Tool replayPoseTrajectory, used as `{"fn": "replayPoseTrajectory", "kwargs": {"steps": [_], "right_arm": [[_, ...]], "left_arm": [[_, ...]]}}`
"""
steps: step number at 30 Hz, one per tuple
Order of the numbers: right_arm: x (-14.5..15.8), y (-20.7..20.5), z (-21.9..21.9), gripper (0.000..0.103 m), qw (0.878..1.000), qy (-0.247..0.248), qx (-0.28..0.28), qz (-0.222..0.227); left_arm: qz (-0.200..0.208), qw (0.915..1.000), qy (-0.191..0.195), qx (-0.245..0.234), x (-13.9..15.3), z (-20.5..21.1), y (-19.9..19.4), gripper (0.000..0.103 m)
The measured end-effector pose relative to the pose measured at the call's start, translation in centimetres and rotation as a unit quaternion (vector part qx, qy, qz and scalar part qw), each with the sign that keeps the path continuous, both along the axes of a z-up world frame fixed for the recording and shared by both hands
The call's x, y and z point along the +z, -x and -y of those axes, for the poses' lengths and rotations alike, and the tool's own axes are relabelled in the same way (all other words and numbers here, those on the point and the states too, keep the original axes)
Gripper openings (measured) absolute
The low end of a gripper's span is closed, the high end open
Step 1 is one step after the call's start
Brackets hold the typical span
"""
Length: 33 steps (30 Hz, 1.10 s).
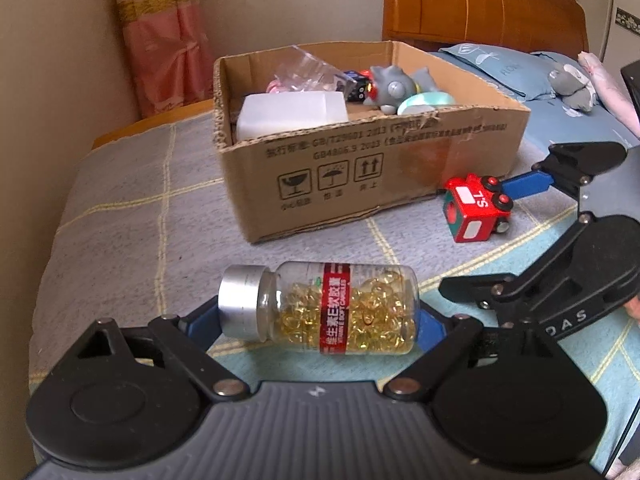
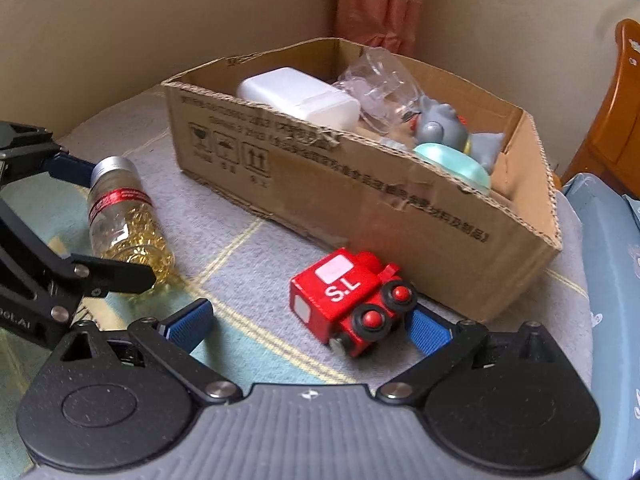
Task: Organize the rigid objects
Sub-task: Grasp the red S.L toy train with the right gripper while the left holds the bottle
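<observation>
A clear bottle of yellow capsules (image 1: 336, 312) with a silver cap lies on its side on the checked bedspread. My left gripper (image 1: 320, 326) stands open around it, one blue pad at the cap, the other at the base; the bottle also shows in the right wrist view (image 2: 124, 224). A red toy train (image 2: 352, 300) marked "S.L" lies on the bedspread in front of the cardboard box (image 2: 400, 200). My right gripper (image 2: 310, 326) is open, its right pad beside the train, its left pad well clear. The train shows in the left wrist view (image 1: 478, 208).
The open box (image 1: 360, 168) holds a white plastic container (image 1: 292, 114), a grey toy figure (image 1: 390, 86), a mint round tin (image 1: 426, 104) and a clear bag (image 1: 304, 68). Blue pillows (image 1: 512, 68) and a wooden headboard (image 1: 480, 4) lie behind. A wall is at the left.
</observation>
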State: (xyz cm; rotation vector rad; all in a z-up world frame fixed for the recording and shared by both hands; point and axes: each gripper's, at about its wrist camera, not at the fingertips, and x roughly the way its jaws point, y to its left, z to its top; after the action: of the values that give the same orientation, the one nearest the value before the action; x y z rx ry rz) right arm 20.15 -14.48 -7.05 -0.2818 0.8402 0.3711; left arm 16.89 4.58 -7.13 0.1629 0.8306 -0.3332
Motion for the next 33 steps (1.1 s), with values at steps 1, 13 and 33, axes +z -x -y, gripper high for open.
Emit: {"fn": "replayPoseTrajectory", "kwargs": {"steps": [1, 13, 33], "right_arm": [[0.0, 0.2, -0.1, 0.103, 1.0, -0.001, 0.003, -0.005], [0.1, 0.2, 0.2, 0.103, 0.999, 0.001, 0.035, -0.001], [0.2, -0.8, 0.0, 0.092, 0.991, -0.007, 0.137, -0.002]], "left_arm": [[-0.001, 1.0, 0.002, 0.001, 0.0, -0.2, 0.0, 0.093], [-0.004, 0.9999, -0.011, -0.005, 0.0, -1.2, 0.2, 0.093], [0.0, 0.9997, -0.013, -0.023, 0.2, -1.6, -0.5, 0.093]]}}
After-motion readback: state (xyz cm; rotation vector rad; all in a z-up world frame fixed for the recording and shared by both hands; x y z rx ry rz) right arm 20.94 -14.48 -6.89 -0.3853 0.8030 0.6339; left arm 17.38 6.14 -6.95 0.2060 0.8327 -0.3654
